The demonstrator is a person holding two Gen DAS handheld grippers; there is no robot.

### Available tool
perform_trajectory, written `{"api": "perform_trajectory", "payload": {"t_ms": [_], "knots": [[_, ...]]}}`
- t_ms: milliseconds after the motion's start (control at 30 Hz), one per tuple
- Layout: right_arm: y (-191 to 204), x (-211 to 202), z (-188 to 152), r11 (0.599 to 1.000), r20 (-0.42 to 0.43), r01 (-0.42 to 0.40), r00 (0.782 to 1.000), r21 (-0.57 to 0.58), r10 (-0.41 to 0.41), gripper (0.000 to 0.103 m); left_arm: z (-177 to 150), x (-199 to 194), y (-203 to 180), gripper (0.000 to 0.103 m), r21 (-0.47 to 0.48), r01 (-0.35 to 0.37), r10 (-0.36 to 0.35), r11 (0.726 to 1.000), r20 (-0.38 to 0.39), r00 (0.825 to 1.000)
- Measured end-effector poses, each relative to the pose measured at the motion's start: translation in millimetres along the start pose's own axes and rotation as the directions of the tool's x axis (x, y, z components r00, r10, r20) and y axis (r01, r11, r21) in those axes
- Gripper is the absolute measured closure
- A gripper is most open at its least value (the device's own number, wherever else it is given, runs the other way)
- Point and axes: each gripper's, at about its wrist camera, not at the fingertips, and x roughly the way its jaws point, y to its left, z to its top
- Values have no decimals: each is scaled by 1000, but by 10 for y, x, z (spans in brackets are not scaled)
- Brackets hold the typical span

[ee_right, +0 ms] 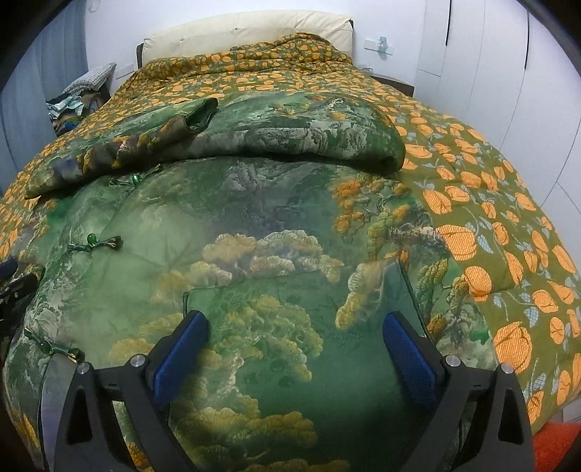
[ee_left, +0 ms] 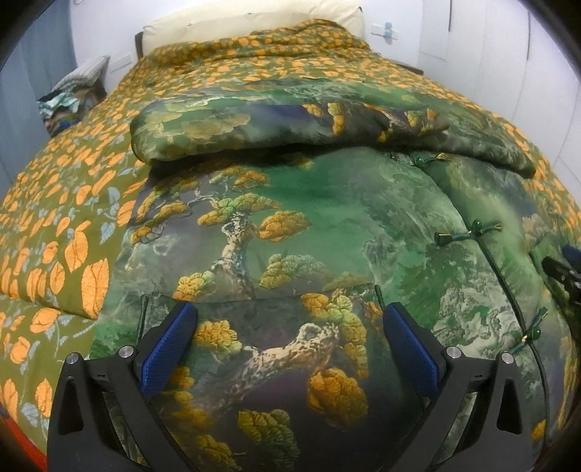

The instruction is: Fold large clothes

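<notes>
A large padded jacket [ee_left: 326, 203] [ee_right: 254, 218] in a green landscape print lies flat on the bed, its knot buttons [ee_left: 468, 232] [ee_right: 94, 243] running down the front. Its sleeves [ee_left: 290, 127] [ee_right: 290, 130] are folded across the upper part. A turned-up hem flap [ee_left: 283, 326] [ee_right: 290, 308] lies on the lower body. My left gripper [ee_left: 290, 316] hovers over the flap's left half, open, blue pads wide apart and gripping nothing. My right gripper [ee_right: 296, 321] stands the same way over the right half, open, with fabric below it and nothing pinched.
An olive quilt with orange leaves [ee_left: 72, 218] [ee_right: 508, 218] covers the bed. A cream headboard [ee_left: 254, 21] is at the far end. A pile of clothes [ee_left: 69, 105] sits beside the bed at the far left. White cupboard doors [ee_right: 508, 72] stand on the right.
</notes>
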Motion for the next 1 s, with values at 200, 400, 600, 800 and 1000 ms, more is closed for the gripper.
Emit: {"api": "perform_trajectory", "payload": {"t_ms": [200,400,600,800,1000], "knots": [[28,3,-4,1000,1,12,1000,-10,-12,5,-5,-10,-15,0,-2,-2,2,1000,-3,1000],[29,1,-8,1000,1,15,1000,-12,-15,5,-16,-29,-15,0,-8,-3,3,1000,-7,1000],[30,-3,-14,1000,1,16,1000,-13,-16,4,-26,-39,1,0,-12,-3,3,1000,-8,1000],[32,0,-20,1000,0,20,1000,-15,-20,4,-31,-42,5,0,-10,-6,6,1000,-7,1000],[29,4,-24,1000,-1,23,1000,-16,-23,4,-31,-41,4,0,-10,-6,6,1000,-7,1000]]}}
